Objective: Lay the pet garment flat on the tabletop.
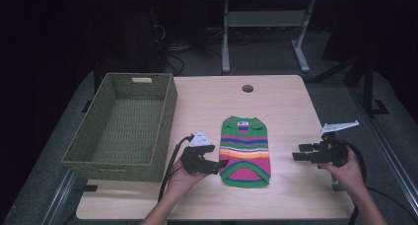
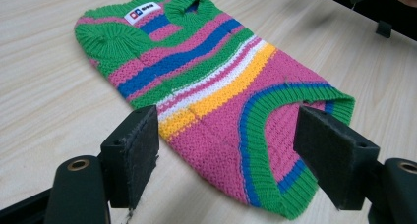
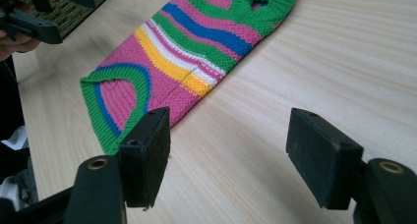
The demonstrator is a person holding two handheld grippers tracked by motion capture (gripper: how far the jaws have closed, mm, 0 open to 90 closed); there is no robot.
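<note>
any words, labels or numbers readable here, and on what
One text: a small white label at the neck of the striped sweater, with a blue mark and dark lettering, too small and blurred to read.
Basket, table and both grippers: no text to be seen.

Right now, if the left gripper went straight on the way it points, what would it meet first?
The left gripper, its fingers open, points at the striped knitted sweater lying flat on the table. It would likely meet the sweater's hem edge first, though depth is hard to judge.
</note>
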